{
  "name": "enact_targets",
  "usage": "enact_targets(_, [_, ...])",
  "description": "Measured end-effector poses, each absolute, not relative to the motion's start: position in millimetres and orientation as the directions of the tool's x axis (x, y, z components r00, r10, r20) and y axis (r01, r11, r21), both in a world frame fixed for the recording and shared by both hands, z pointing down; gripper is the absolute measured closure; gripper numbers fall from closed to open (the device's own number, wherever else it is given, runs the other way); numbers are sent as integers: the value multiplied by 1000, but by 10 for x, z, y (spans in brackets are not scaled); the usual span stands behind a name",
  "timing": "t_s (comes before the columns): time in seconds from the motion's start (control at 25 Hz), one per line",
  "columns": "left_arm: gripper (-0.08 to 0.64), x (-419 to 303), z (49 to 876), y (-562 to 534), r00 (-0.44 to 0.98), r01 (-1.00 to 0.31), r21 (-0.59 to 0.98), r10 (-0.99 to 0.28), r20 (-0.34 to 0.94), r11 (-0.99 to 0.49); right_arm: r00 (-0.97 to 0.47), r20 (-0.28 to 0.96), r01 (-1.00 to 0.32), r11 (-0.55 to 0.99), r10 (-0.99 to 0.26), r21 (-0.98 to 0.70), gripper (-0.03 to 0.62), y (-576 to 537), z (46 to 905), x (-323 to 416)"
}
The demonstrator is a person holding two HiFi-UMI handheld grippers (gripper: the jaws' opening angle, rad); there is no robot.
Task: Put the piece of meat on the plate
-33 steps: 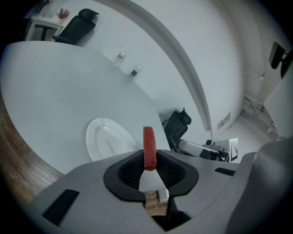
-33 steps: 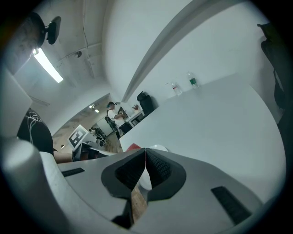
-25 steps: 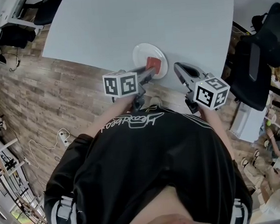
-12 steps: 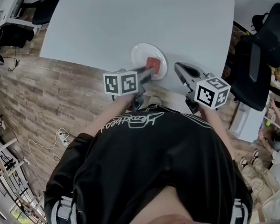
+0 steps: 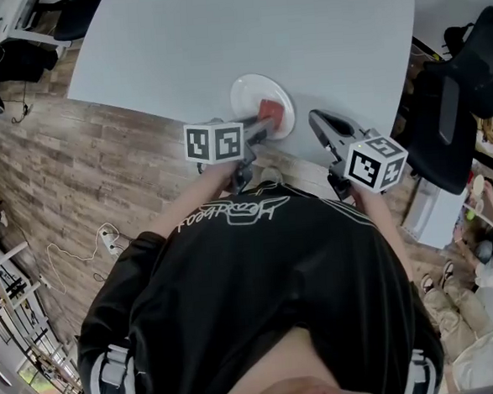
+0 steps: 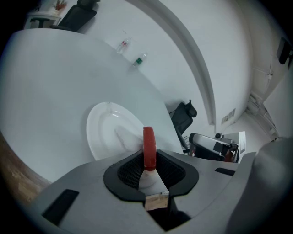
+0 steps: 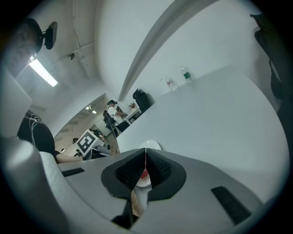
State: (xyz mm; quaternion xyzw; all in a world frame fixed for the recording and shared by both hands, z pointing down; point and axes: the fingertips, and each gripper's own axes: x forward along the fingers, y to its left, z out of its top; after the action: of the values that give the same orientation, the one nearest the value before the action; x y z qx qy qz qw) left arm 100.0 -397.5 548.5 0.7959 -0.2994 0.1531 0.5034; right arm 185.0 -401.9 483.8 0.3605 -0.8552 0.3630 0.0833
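Note:
The piece of meat [image 5: 270, 110] is a flat red slab, standing on edge between the jaws of my left gripper [image 5: 267, 120], which is shut on it. It hangs just over the near right part of the white plate [image 5: 248, 92] on the pale table [image 5: 302, 28]. In the left gripper view the meat [image 6: 149, 148] sticks up from the pads, with the plate [image 6: 107, 130] beyond and below it. My right gripper [image 5: 315, 118] is to the right of the plate at the table's near edge. It is shut with nothing in it, and its pads [image 7: 154, 167] meet at the tips.
Two small bottles [image 6: 139, 59] stand at the table's far edge. A black office chair [image 5: 461, 76] is off the table's right side. Wood floor [image 5: 102, 177] lies to the left, and people sit at the lower right. My right gripper [image 6: 213, 146] shows in the left gripper view.

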Motion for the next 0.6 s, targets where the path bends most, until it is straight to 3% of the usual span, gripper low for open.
enact_targets(0.6, [445,935,5517,-4099,735,-678,642,-341,586,-358,-732,416,-672,471,-539,-571,581,-4088,4911,1865])
